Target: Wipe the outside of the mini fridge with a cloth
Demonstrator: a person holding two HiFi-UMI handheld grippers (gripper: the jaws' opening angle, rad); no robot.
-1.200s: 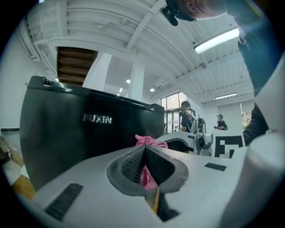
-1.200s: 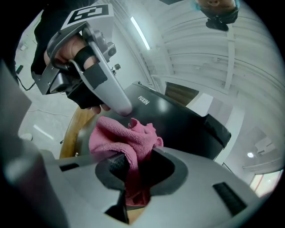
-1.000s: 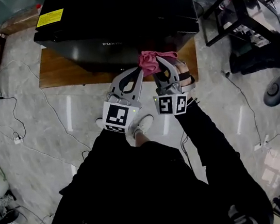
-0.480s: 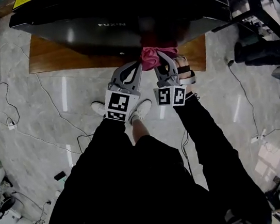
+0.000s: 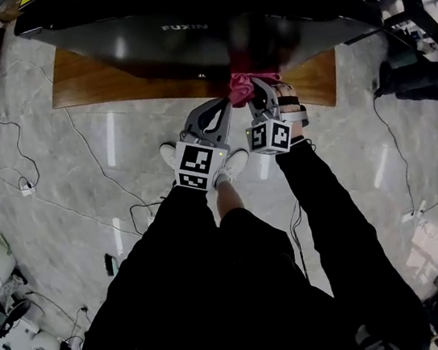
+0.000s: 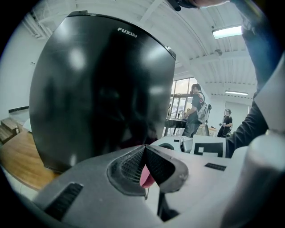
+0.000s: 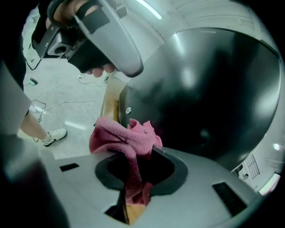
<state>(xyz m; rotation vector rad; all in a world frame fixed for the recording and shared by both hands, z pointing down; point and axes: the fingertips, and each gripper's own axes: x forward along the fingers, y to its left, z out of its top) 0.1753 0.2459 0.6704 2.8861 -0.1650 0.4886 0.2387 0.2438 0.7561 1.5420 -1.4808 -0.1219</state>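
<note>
Right gripper [image 7: 143, 153] of mine is clamped on the pink cloth [image 7: 125, 139]: its jaws are closed narrowly on a fold that runs down through the gap, and the rest bunches up in front of the tips. The cloth is a soft, nubbly terry weave, crumpled into a loose wad. From the head view, that wad [image 5: 245, 85] sits at the lower front edge of the mini fridge [image 5: 183, 46], just ahead of the right gripper [image 5: 259, 95]; I cannot tell whether it presses on the door.

My left gripper [image 6: 144, 147] has its jaw tips drawn together. A sliver of pink shows in the gap behind them, and I cannot tell whether it is pinched there. In the head view the left gripper [image 5: 223, 104] lies just beside the right one, its tip near the cloth.

Pale capitals across the top of the fridge door read "FUXIN" [image 6: 127, 32]. The fridge is black, glossy and smooth enough to mirror the room lights, with rounded corners. A white label [image 7: 252, 166] on its side carries print too small to read. It stands on a brown wooden board [image 5: 104, 85], which lies on polished grey stone-look floor tiles [image 5: 84, 198].
</note>
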